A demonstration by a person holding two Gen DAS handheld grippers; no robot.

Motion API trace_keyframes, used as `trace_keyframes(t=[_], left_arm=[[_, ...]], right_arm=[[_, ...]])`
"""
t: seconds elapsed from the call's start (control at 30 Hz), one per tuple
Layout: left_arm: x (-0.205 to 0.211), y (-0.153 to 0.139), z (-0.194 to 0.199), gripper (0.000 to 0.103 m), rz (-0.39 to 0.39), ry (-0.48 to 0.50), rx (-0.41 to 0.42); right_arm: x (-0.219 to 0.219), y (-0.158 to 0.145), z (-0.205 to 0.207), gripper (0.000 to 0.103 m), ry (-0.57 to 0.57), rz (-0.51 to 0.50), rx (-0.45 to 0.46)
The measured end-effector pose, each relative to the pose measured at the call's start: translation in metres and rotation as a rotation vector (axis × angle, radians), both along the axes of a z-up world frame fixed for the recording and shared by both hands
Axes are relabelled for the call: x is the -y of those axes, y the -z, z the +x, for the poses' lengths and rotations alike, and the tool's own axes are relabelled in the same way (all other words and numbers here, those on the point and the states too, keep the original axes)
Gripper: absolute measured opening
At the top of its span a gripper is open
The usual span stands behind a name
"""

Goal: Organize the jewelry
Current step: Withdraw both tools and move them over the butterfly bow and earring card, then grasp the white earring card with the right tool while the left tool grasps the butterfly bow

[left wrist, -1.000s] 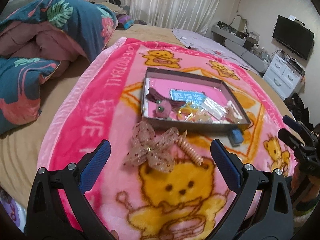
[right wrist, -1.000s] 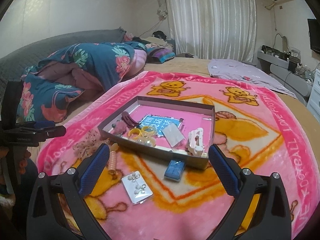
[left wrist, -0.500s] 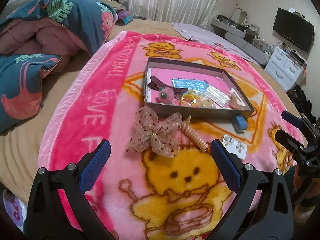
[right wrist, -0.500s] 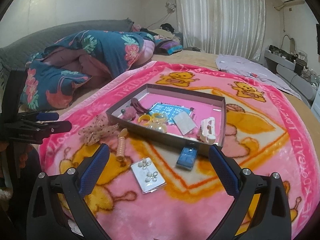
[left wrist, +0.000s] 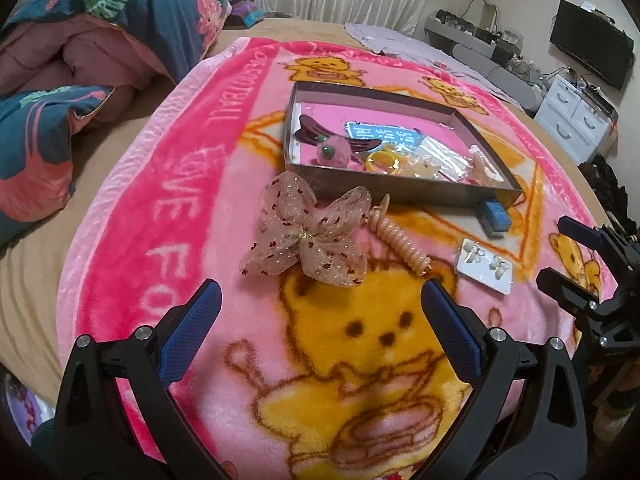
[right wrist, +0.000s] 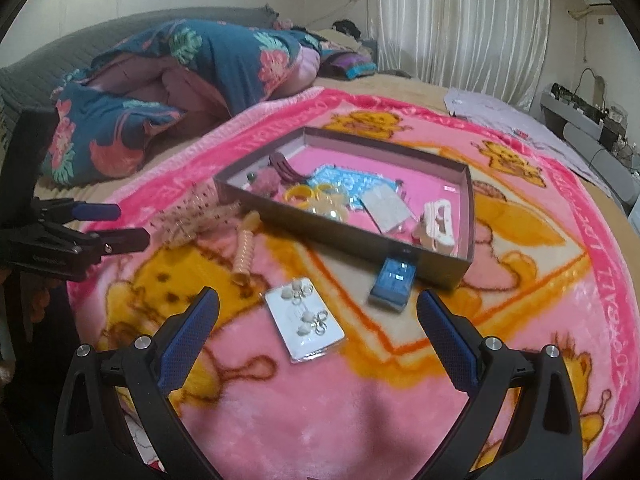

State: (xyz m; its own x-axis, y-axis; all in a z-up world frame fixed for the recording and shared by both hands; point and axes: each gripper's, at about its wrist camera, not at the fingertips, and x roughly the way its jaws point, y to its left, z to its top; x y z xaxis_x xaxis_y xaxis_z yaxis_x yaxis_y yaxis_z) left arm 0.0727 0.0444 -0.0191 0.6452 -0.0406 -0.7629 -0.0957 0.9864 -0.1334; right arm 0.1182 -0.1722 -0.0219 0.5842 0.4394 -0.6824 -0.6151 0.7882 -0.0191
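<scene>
Pink fleece blanket (left wrist: 224, 184) with yellow bear prints covers the bed; all jewelry sits on it. A shallow grey tray (left wrist: 400, 194) with a pink floor lies mid-blanket. Inside the tray: dark maroon hair clip (left wrist: 316, 128), pink pompom (left wrist: 330, 154), yellow rings (left wrist: 382, 160), blue printed card (left wrist: 384, 134), clear plastic packets (left wrist: 444, 152), white hair claw (right wrist: 438, 224) in the corner near the right gripper.

Outside the tray, on the blanket: sheer beige bow (left wrist: 308, 232) with red dots, just in front of the tray's near wall. Peach spiral hair tie (left wrist: 400, 240) beside the bow, one end close to the tray wall. White earring card (right wrist: 304, 320) with small silver studs, flat, further toward the right gripper. Small blue box (right wrist: 394, 278) touching the tray's outer wall near its corner.

Left gripper (left wrist: 320, 326) hovers over the bear print, fingers spread wide, nothing between them; the bow lies just ahead of its tips. Right gripper (right wrist: 318, 330) also spread wide and empty, with the earring card lying on the blanket between and just ahead of its fingertips, no contact seen. Each gripper shows at the edge of the other's view, also spread apart.

Background: rumpled dark floral quilt (right wrist: 192, 80) at the head of the bed, white curtains (right wrist: 452, 20), a wall TV (left wrist: 592, 54), white drawers (left wrist: 576, 120).
</scene>
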Motion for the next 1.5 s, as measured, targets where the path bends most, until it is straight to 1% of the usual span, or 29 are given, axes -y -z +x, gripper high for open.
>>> trace_keyframes(t=[0.2,0.33,0.47,0.57,0.6,0.63,0.67,0.7,0.73,0.77,0.8,0.83,0.93,1.03,1.1,1.17,1.2,1.23,1.3,1.33,1.37,1.5], left_arm=[[-0.007,0.011,0.006,0.093,-0.01,-0.015,-0.014],[-0.011,0.017,0.012,0.093,-0.022,-0.021,-0.011],[-0.016,0.024,0.018,0.093,-0.053,-0.027,-0.011],[-0.021,0.028,0.024,0.093,-0.086,-0.032,-0.018],[-0.022,0.029,0.025,0.093,-0.095,-0.034,-0.018],[-0.023,0.03,0.027,0.093,-0.105,-0.036,-0.019],[-0.025,0.032,0.029,0.093,-0.112,-0.038,-0.018],[-0.026,0.032,0.032,0.093,-0.115,-0.04,-0.017],[-0.026,0.033,0.035,0.093,-0.116,-0.043,-0.016],[-0.027,0.034,0.038,0.093,-0.121,-0.046,-0.014],[-0.027,0.034,0.041,0.093,-0.125,-0.044,-0.013],[-0.027,0.035,0.043,0.093,-0.126,-0.04,-0.01],[-0.025,0.036,0.049,0.093,-0.115,-0.032,-0.014],[-0.02,0.038,0.054,0.092,-0.082,-0.019,-0.021],[-0.017,0.04,0.057,0.085,-0.065,-0.009,-0.027],[-0.014,0.045,0.062,0.07,-0.05,0.002,-0.047],[-0.013,0.047,0.063,0.066,-0.037,-0.001,-0.053],[-0.012,0.05,0.064,0.057,-0.022,-0.008,-0.06],[-0.013,0.05,0.063,0.051,-0.026,-0.005,-0.056],[-0.013,0.048,0.062,0.041,-0.02,-0.003,-0.05],[-0.013,0.047,0.061,0.038,-0.013,-0.003,-0.046],[-0.011,0.042,0.056,0.038,-0.017,0.006,-0.031]], right_arm=[[-0.012,0.028,0.012,0.098,-0.023,-0.069,-0.043],[-0.024,0.041,0.02,0.098,-0.037,-0.107,-0.065],[-0.036,0.048,0.027,0.098,-0.054,-0.125,-0.073],[-0.041,0.054,0.032,0.097,-0.071,-0.11,-0.106],[-0.042,0.056,0.034,0.09,-0.082,-0.098,-0.127],[-0.042,0.058,0.035,0.078,-0.094,-0.083,-0.153],[-0.043,0.058,0.034,0.076,-0.098,-0.076,-0.162],[-0.043,0.057,0.033,0.071,-0.101,-0.075,-0.155],[-0.044,0.056,0.03,0.059,-0.112,-0.077,-0.149],[-0.045,0.055,0.027,0.054,-0.131,-0.072,-0.147],[-0.046,0.054,0.023,0.046,-0.14,-0.069,-0.143],[-0.047,0.053,0.02,0.042,-0.148,-0.069,-0.14],[-0.047,0.052,0.013,0.041,-0.168,-0.061,-0.14],[-0.044,0.05,0.011,0.04,-0.178,-0.023,-0.169],[-0.042,0.048,0.01,0.04,-0.183,-0.004,-0.183],[-0.041,0.047,0.009,0.04,-0.187,0.003,-0.187],[-0.041,0.046,0.008,0.04,-0.19,0.009,-0.189],[-0.041,0.044,0.008,0.04,-0.19,0.015,-0.189],[-0.04,0.043,0.007,0.04,-0.19,0.023,-0.188],[-0.039,0.042,0.007,0.04,-0.189,0.024,-0.186],[-0.039,0.042,0.006,0.04,-0.187,0.026,-0.183],[-0.036,0.039,0.007,0.04,-0.177,0.039,-0.182]])
